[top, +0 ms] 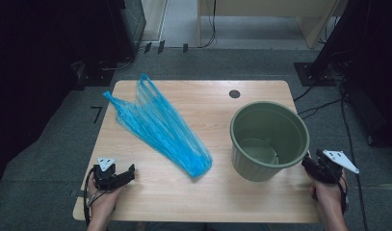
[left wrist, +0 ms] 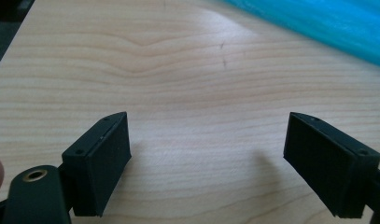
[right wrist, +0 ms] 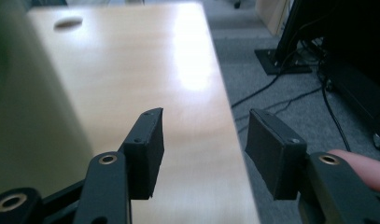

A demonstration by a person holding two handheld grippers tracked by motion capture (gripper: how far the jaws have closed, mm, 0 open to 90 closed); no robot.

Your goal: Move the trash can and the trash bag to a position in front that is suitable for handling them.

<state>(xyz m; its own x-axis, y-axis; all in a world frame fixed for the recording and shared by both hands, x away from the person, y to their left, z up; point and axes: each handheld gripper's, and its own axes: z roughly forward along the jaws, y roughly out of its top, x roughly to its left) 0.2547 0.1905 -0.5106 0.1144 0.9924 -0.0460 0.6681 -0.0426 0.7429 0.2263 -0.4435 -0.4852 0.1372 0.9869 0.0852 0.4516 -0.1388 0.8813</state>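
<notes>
Both grippers sit at the near edge of the table (top: 184, 202), one per hand. Left gripper (top: 127, 174) is at the near-left corner w/ jaws spread wide and nothing btwn them; in the left gripper view just bare wood grain lies btwn the two black pads (left wrist: 101, 158), and the blue plastic bag (left wrist: 318, 23) crosses the top-right corner, well ahead of the tips and off to the right, not touching. From the high view the bag (top: 160, 127) lies flat, running diagonally from its handles near the far-left corner down to mid-table, its closed end nearest the left gripper but apart from it. Right gripper (top: 311, 166) is at the near-right edge, just beside the green bucket (top: 268, 139), which stands upright on the right half of the table. Its jaws are open too, holding nothing; in the right gripper view the bucket wall (right wrist: 10, 93) looms blurred just left of the left pad (right wrist: 148, 149), while the table edge runs btwn the jaws.
</notes>
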